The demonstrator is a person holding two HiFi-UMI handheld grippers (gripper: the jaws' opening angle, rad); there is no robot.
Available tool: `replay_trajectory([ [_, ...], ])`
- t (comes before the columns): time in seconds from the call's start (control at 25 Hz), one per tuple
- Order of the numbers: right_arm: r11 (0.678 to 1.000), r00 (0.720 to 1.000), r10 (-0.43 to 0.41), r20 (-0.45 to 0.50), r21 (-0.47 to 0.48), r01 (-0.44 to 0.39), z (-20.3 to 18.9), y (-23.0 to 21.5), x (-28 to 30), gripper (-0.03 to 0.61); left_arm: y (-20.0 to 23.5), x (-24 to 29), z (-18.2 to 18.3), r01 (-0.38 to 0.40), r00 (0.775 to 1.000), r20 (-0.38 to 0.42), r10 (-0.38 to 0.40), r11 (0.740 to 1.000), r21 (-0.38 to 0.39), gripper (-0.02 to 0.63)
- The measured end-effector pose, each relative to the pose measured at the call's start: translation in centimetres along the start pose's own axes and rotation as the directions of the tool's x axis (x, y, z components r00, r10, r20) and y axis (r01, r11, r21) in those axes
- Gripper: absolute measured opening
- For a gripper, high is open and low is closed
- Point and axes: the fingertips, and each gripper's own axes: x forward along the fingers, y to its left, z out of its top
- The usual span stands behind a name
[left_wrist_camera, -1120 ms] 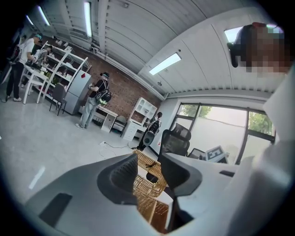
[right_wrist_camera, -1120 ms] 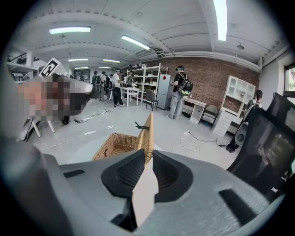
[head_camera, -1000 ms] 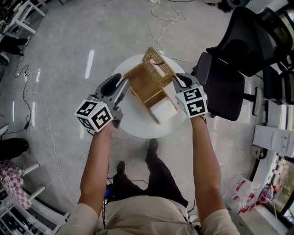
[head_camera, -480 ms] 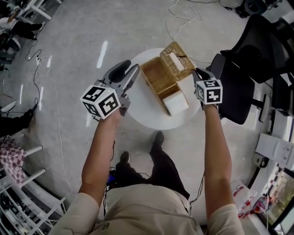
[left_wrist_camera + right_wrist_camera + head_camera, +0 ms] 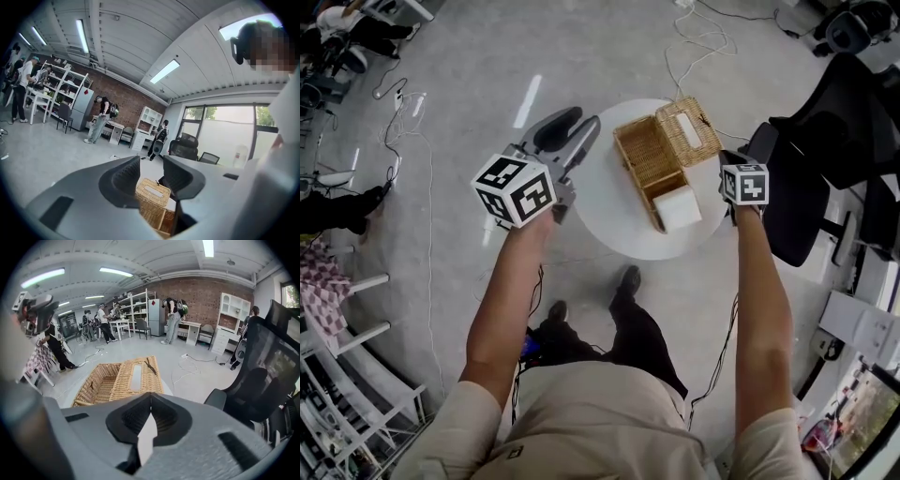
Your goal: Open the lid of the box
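Table (image 5: 609, 211): right gripper (image 5: 149, 398) now off lid (image 5: 688, 131)

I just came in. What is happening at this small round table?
A person holds a gripper in each hand at a round white table. The wicker box on it already has its lid folded open to the side, and a white block sits at its near end. Neither gripper touches the box: the left gripper is raised beside the table, jaws apart and empty; the right gripper is by the table's edge, jaws together.
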Motion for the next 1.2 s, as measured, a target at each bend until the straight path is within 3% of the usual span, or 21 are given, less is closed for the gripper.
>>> replay_trajectory([
  [0.24, 1.000, 1.000, 0.014, 0.014, 0.025, -0.014, 0.8, 0.2, -3.0, -0.005, -1.4, -1.5, 3.0, 0.010, 1.000, 0.011, -0.010, 1.000, 0.028, 0.149],
  [0.6, 1.000, 0.984, -0.014, 0.180, 0.002, 0.014, 8.5, 1.6, -11.4, -0.006, -5.4, -3.5, 8.0, 0.094, 0.995, 0.000, -0.096, 0.980, 0.178, 0.120],
  [0.88, 0.995, 0.940, -0.004, 0.342, -0.091, 0.038, 15.9, 4.6, -20.4, -0.006, -8.2, -5.1, 10.6, 0.133, 0.991, -0.017, -0.134, 0.948, 0.288, 0.080],
  [1.2, 0.981, 0.867, 0.007, 0.498, -0.173, 0.092, 21.9, 8.4, -32.6, -0.008, -12.7, -8.4, 14.2, 0.160, 0.985, -0.002, -0.174, 0.901, 0.403, 0.069],
])
